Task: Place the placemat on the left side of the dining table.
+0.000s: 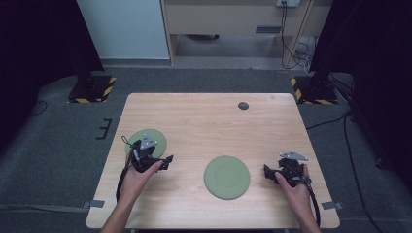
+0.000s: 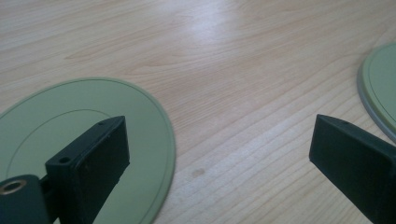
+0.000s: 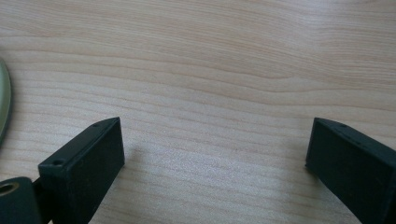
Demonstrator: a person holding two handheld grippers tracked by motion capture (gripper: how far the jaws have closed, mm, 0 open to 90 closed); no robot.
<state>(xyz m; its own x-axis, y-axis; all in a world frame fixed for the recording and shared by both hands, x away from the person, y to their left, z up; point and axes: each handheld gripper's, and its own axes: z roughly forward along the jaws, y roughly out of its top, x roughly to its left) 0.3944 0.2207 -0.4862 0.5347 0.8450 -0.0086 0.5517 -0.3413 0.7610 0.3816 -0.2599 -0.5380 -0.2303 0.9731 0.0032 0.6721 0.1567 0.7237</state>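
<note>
Two flat, round, pale green plates lie on the wooden table (image 1: 204,121). One plate (image 1: 154,136) sits at the left, partly under my left gripper (image 1: 167,161); the other plate (image 1: 227,177) lies at the front centre. In the left gripper view my left gripper (image 2: 219,126) is open and empty, its left jaw over the near plate (image 2: 70,126), with the other plate (image 2: 380,84) at the right edge. My right gripper (image 1: 267,172) sits right of the centre plate, jaws pointing at it. It stands open (image 3: 217,123) over bare wood, with a sliver of the plate's rim (image 3: 3,102) at the left.
A small dark round cap (image 1: 243,106) is set into the table near its far edge. Tape tabs (image 1: 95,204) hold the front corners. Two stand bases with yellow-black stripes (image 1: 92,87) (image 1: 313,90) and loose cables (image 1: 350,145) are on the grey floor.
</note>
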